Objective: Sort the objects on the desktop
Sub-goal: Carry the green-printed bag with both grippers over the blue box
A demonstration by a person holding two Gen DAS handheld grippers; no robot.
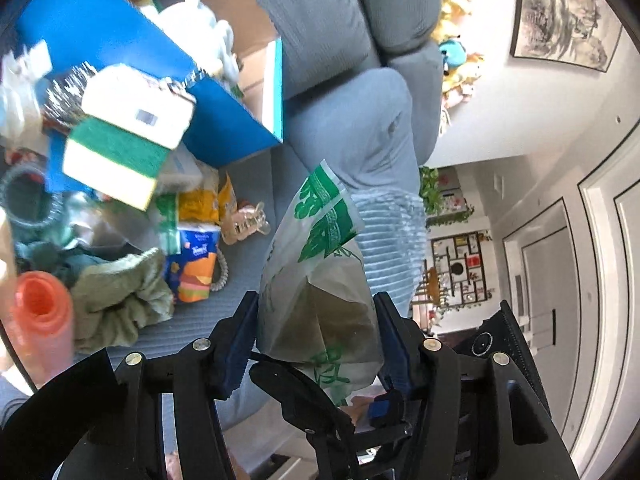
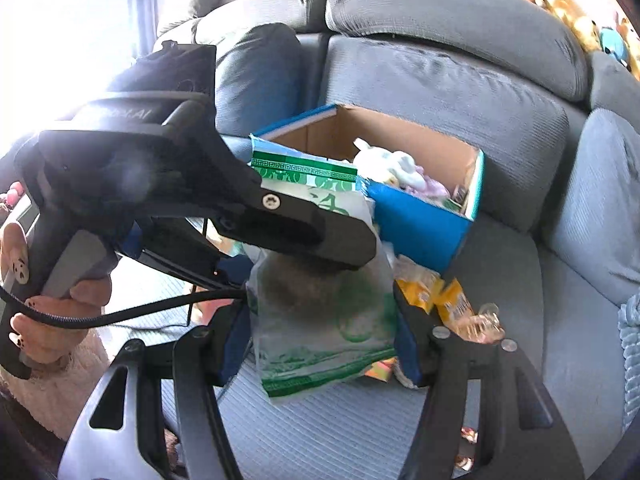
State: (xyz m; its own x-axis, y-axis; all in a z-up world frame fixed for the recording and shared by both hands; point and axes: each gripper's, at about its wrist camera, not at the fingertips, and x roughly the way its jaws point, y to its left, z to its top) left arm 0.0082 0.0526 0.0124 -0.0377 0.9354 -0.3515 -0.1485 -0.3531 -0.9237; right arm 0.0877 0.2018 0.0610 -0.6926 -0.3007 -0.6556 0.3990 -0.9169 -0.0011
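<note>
Left wrist view only, left to right: orange bottle [image 1: 38, 312], green cloth [image 1: 120, 296], sponge [image 1: 120, 148] lying over a heap of clutter, tissue pack [image 1: 194, 264], hair clip [image 1: 246, 222], all on the grey sofa seat [image 1: 192, 332] that serves as the surface. Blue box [image 1: 224, 120] behind the heap. Far right of that view: framed painting [image 1: 564, 12], white doors [image 1: 560, 300], plush toys [image 1: 460, 40].

Bag [image 1: 320, 280], clear with green print, sits between the left gripper [image 1: 316, 340] fingers [image 1: 240, 340], both blue pads pressed on its sides.

Right wrist view only: a hand [image 2: 60, 304] on the left gripper [image 2: 304, 248] handle, lying across the bag [image 2: 320, 320]. Right gripper [image 2: 324, 344] fingers [image 2: 236, 344] clamp the same bag from both sides, about half open. Bag is held above the seat [image 2: 320, 432], in front of the box [image 2: 420, 224], which has soft toys inside. Yellow packet [image 2: 444, 300] to the right. Sofa backrest [image 2: 440, 92] behind.
</note>
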